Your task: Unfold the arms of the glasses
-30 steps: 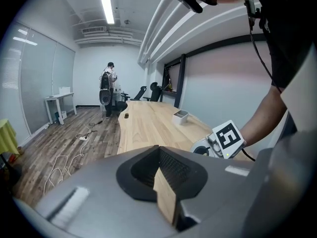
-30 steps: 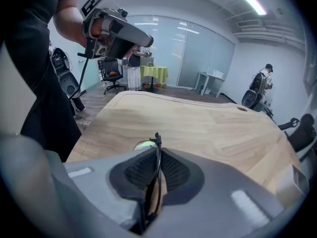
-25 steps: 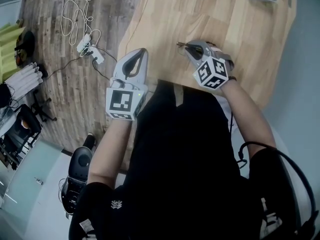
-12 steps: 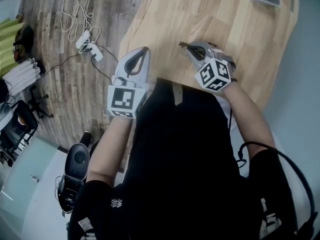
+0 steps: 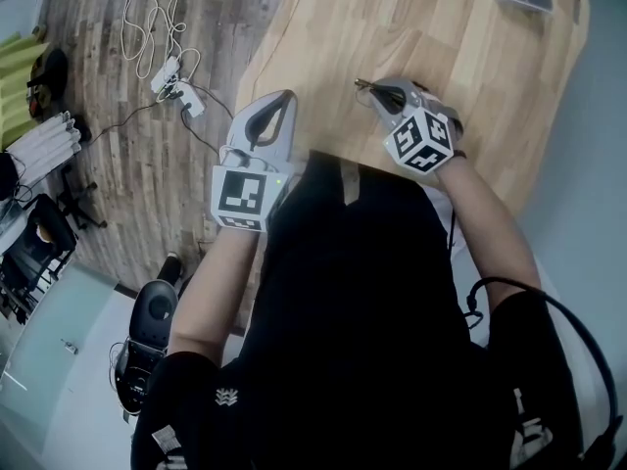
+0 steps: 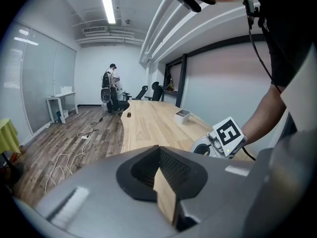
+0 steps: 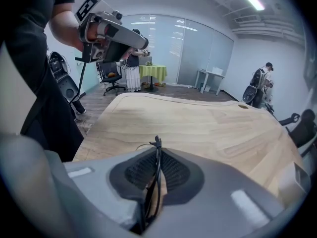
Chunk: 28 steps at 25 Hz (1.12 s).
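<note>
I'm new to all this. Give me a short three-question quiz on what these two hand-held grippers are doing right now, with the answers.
1. Which one holds the glasses: A, the left gripper, or B, the right gripper?
2. True or false: the glasses lie flat on the table.
3. Fill in: the left gripper's jaws are shut with ____ between them.
Key: 1 B; its jaws have just been closing, with the glasses between them. 2 False; the jaws hold them. 3 nothing.
</note>
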{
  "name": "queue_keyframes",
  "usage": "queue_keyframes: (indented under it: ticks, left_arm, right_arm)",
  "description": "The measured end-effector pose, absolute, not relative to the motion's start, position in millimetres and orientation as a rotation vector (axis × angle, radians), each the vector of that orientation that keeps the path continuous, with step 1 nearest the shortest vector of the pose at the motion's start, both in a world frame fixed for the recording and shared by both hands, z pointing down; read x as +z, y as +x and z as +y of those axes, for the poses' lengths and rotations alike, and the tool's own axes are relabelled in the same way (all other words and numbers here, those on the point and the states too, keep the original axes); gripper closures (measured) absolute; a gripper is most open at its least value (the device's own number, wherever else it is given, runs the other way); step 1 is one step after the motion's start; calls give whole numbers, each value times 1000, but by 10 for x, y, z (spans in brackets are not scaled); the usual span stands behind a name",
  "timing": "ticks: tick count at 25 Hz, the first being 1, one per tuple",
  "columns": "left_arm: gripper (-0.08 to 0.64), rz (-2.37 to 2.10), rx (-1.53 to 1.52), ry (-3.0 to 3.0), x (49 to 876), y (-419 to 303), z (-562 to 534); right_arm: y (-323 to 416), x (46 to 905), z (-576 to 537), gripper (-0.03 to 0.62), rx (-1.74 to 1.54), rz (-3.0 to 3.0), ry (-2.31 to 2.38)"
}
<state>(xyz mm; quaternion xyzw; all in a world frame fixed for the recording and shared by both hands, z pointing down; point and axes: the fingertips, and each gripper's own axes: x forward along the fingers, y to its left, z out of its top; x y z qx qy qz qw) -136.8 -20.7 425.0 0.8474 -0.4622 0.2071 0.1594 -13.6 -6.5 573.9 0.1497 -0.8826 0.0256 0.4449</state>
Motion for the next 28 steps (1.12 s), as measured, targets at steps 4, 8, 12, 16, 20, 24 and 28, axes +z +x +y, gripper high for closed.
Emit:
queue_keyframes:
  ticks: [4,8,12,16,20,24,28]
  left_arm:
    - [555,-1342,573,2413,4216,-1423,-231]
    - [555,-1336,561,2429,4173,-1396,-248]
    - [554,-1341,557,2420,4181,-1432,-248]
    - [555,-1347,558,2413,4195,-1489,-222]
    - [555,-1351,554,2408,4195,-1502,-209]
    - [555,-1350,546,2412,4169,-1468,-224]
    - [555,-1345,548,2418,4134,-1457,-218]
  right_arm:
    - [-170,5705,-75,563,72,-2192,370]
    - [-184,5663,-118,563,76,-2190,367]
    - [-198,5736,-91,563,105,-2160,321]
    - [-219,5702,-100,565,95,-2160,326]
    - [-229,5572,-55,566,89,-2191,342]
    - [-201,5580,-47,566,79,-2192,355]
    - [-191,5664,-84,565,82,-2166,347]
